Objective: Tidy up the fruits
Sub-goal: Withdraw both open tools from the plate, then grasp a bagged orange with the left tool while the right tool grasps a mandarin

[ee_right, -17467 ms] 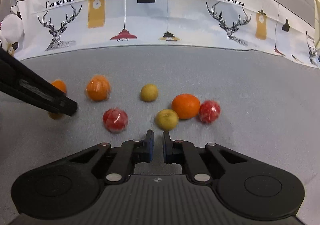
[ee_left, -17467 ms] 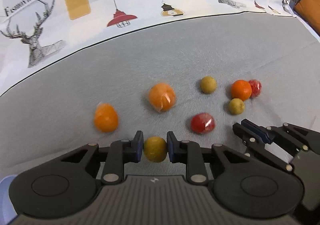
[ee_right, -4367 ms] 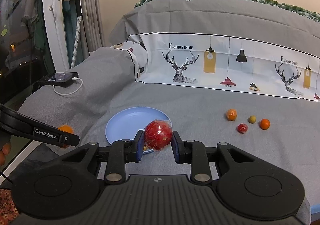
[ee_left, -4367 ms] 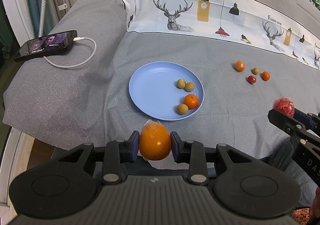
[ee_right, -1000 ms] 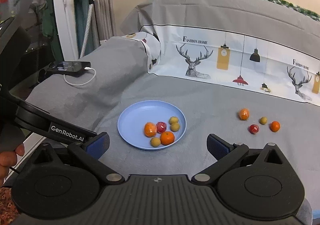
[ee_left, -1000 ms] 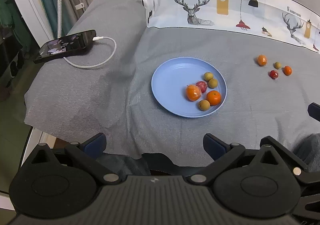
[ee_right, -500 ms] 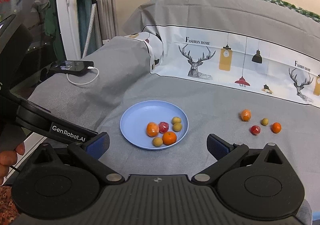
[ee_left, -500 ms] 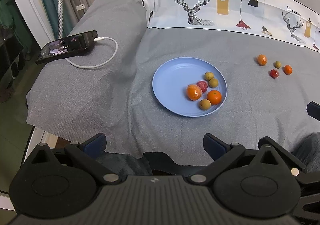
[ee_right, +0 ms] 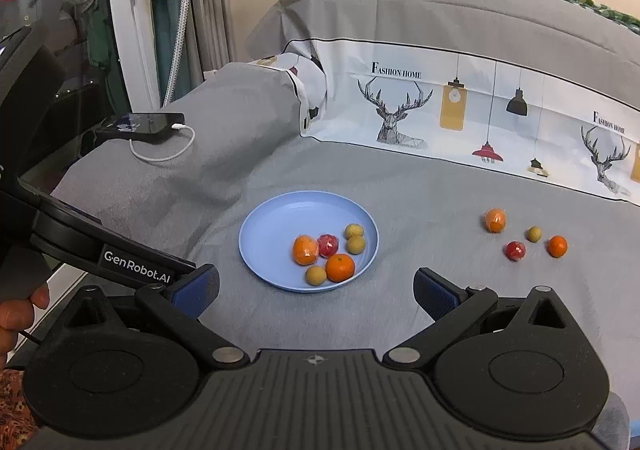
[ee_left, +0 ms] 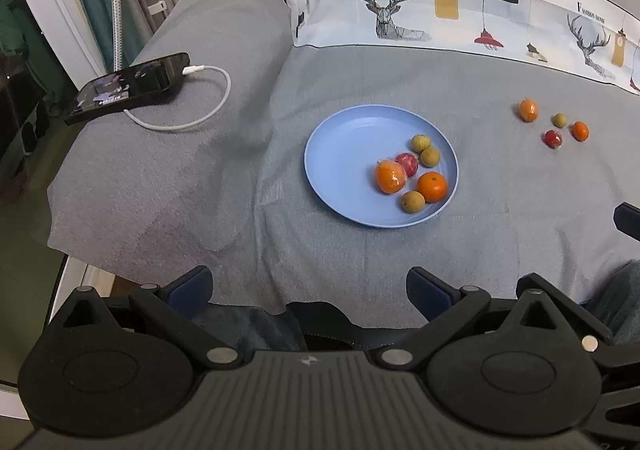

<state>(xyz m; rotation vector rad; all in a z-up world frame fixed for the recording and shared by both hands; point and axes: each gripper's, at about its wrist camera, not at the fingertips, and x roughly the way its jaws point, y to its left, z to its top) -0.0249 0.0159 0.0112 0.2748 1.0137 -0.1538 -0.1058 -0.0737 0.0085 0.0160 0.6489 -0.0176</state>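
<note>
Both the left tongs (ee_left: 308, 286) and the right tongs (ee_right: 316, 292) are spread wide and carry nothing, held back off the bed's near edge, so this looks like the pause between deliveries. The blue plate (ee_left: 340, 138) mid-bed holds six fruits: two orange, one red, three yellow-green. Four loose fruits (ee_right: 524, 236) wait toward the bed's right side: two orange, one red, one yellow-green. The next move likely calls for reaching right to pinch one.

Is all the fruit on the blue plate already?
No, four pieces still lie on the grey bedspread right of the blue plate, including a wrapped red fruit.
</note>
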